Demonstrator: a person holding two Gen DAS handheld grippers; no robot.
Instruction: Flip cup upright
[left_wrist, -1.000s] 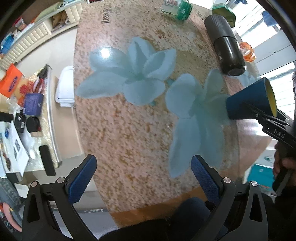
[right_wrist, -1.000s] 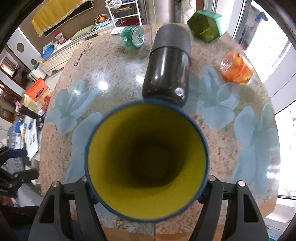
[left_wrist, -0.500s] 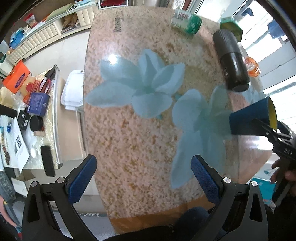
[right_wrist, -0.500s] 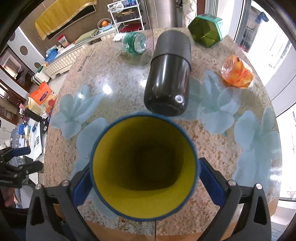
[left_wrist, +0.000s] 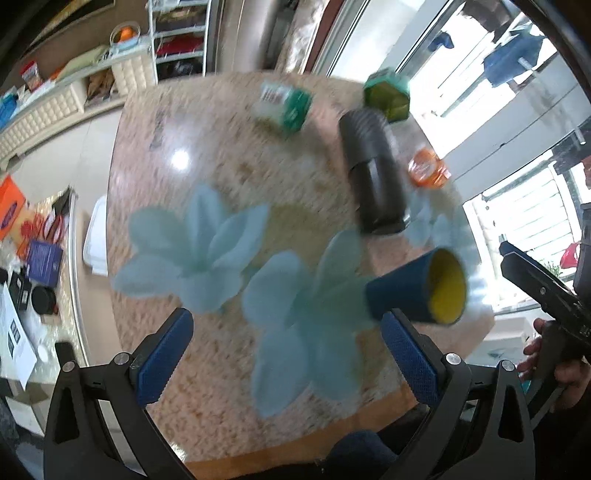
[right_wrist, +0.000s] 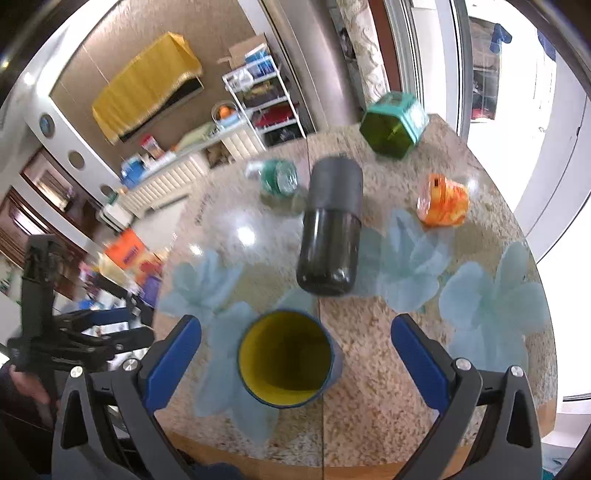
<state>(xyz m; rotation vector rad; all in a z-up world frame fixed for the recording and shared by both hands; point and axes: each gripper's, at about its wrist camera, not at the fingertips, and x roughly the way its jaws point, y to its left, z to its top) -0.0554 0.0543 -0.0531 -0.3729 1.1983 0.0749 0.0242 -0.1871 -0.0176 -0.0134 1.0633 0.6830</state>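
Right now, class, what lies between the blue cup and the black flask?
Nothing: only bare flower-printed table separates blue cup and black flask, right wrist view.

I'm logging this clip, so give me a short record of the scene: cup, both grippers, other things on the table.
cup: blue cup, yellow inside, lying on its side on the table, mouth toward the right wrist camera
right gripper: open, jaws either side of the cup, not touching
left gripper: open, holding nothing
nearby: black bottle on its side; orange cup; green hexagonal container
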